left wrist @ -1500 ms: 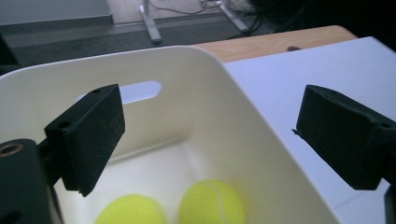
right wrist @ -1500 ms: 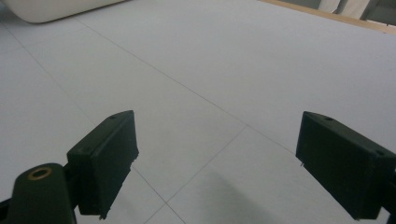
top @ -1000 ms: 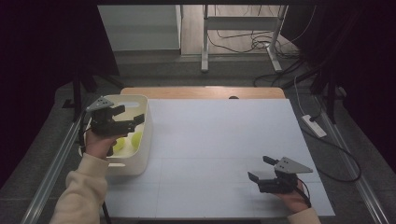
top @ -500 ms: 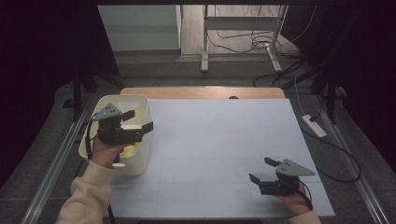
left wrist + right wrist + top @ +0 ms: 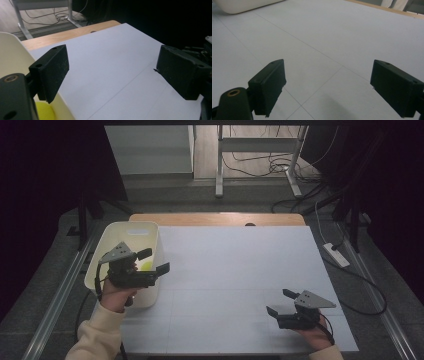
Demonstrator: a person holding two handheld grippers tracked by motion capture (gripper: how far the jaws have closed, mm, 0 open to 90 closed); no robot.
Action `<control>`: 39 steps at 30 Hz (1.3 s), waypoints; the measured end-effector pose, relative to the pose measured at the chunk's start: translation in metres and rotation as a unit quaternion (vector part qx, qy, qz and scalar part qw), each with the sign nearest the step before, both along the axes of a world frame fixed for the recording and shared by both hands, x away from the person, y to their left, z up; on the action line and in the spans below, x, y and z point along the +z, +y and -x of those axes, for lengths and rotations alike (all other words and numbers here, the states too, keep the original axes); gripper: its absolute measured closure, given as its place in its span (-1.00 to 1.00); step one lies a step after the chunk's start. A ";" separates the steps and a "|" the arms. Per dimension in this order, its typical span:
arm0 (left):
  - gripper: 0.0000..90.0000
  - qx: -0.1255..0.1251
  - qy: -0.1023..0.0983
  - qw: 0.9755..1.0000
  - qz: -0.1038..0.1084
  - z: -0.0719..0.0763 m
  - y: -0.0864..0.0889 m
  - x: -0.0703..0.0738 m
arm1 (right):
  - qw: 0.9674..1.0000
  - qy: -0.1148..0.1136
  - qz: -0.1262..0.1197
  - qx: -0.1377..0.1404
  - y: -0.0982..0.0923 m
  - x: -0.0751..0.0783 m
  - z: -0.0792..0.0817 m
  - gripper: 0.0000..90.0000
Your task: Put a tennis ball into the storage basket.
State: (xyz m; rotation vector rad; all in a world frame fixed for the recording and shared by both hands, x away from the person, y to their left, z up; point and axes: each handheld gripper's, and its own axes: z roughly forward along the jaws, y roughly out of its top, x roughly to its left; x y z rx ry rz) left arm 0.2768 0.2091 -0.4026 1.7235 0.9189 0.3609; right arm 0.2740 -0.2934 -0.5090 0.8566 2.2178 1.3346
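Over the white bin's (image 5: 102, 262) near right rim, the left gripper (image 5: 152, 261), its empty jaws wide but lately closing, should dip squarely onto the yellow object (image 5: 145, 265) inside, while the right gripper (image 5: 278, 302) waits wide open well to the bin's right.

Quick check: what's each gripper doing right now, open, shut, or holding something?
Left gripper: open, empty, jaws just been closing a little, at the bin.
Right gripper: open, empty, over the table.
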 end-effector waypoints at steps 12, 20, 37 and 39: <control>-0.73 -0.035 -0.015 0.999 -0.001 0.031 -0.013 -0.018 | 1.000 0.001 -0.001 -0.002 -0.001 0.000 0.001 -0.71; -0.73 -0.073 -0.024 0.997 -0.016 0.047 -0.027 -0.035 | 1.000 0.001 -0.001 0.000 0.001 0.000 0.001 -0.71; -0.72 -0.101 -0.012 0.993 -0.067 0.061 -0.038 -0.094 | 1.000 0.002 -0.003 0.000 0.000 0.000 0.002 -0.71; -0.73 -0.100 -0.013 0.992 -0.078 0.062 -0.037 -0.100 | 1.000 0.002 -0.002 0.001 0.000 -0.001 0.002 -0.71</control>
